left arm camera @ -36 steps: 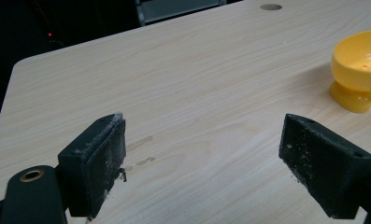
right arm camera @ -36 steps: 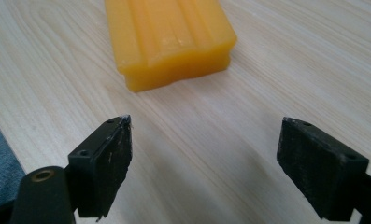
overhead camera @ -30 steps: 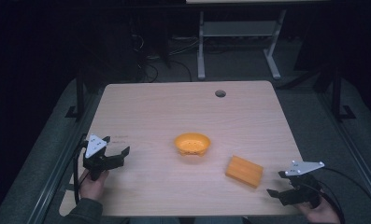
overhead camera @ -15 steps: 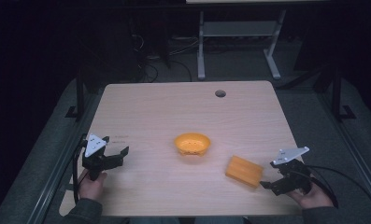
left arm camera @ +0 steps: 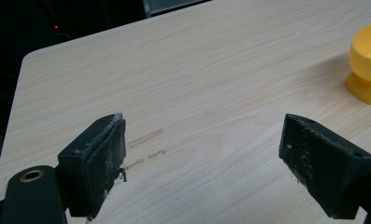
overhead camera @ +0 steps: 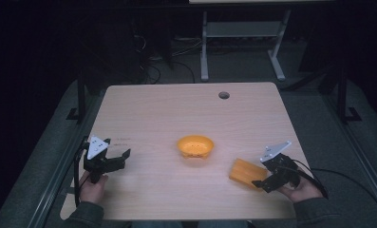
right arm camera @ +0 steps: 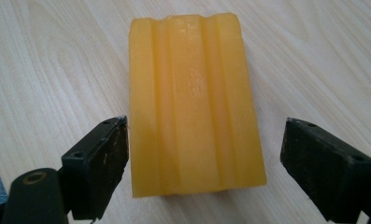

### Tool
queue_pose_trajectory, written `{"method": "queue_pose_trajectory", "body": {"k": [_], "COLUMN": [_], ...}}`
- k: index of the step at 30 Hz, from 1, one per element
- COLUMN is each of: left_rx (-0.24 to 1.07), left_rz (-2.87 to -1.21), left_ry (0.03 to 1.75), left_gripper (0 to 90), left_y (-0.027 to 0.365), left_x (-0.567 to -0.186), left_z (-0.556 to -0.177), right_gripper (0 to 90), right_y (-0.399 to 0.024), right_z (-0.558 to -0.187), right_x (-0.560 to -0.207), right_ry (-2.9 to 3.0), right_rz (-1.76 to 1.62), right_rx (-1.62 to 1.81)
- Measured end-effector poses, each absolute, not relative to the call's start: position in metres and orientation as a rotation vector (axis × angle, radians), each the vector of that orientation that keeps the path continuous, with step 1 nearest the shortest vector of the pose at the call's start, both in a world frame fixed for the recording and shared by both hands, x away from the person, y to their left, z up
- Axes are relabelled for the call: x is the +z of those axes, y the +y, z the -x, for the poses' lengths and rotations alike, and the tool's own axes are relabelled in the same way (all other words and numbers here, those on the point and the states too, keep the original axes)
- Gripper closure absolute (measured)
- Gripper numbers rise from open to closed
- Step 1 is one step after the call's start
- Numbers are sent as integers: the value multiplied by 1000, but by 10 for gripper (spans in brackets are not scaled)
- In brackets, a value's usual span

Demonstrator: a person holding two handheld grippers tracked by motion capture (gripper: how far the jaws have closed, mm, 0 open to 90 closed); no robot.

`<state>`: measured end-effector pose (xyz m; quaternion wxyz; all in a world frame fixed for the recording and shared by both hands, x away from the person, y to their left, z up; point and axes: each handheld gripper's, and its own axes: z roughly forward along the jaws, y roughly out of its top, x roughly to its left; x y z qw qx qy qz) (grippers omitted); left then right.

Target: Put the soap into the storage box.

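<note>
At the near left of the table [overhead camera: 176, 109], the left hand [overhead camera: 92, 186] held the left gripper [overhead camera: 118, 159] just above the wood, its jaws spread wide and holding nothing. In the left gripper view that gripper [left arm camera: 202, 158] looked across bare table [left arm camera: 197, 70], with a few faint smudges [left arm camera: 146, 144] on the surface between the jaws and the bowl [left arm camera: 367, 65] off at the upper right edge.

Near the middle of the table sat the yellow-orange bowl [overhead camera: 195, 146], upright and apart from both grippers.

To the right of the bowl and nearer the person lay an orange block [overhead camera: 246, 172], flat on the wood. The right gripper [overhead camera: 263, 178], held in the right hand [overhead camera: 297, 189], was at the block's right end. In the right gripper view the right gripper [right arm camera: 204, 168] was released, its jaws wide apart with the near end of the block [right arm camera: 192, 102] between them. The ridged block ran lengthwise away from the camera, with a gap showing on the right side, while the left pad [right arm camera: 101, 163] was close beside the block's edge; whether it touched I could not tell.
</note>
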<state>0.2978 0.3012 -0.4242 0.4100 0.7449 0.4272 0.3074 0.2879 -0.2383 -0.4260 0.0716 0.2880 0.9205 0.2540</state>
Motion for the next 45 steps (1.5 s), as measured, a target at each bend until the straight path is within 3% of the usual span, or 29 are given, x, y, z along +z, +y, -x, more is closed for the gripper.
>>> {"method": "queue_pose_trajectory", "body": {"k": [23,45], "left_rx": [782,773], "left_rz": [-1915,-1925], "left_ry": [1073,1077], "left_gripper": [141,141], "left_y": [299,298], "left_x": [-425,-425], "left_z": [-299,-299], "right_gripper": [153,200], "right_y": [-203,-196], "right_z": [-307,-311], "right_x": [-441,-449], "right_ry": [2861,2893], "right_rz": [-774,-749], "right_rx": [626,565]}}
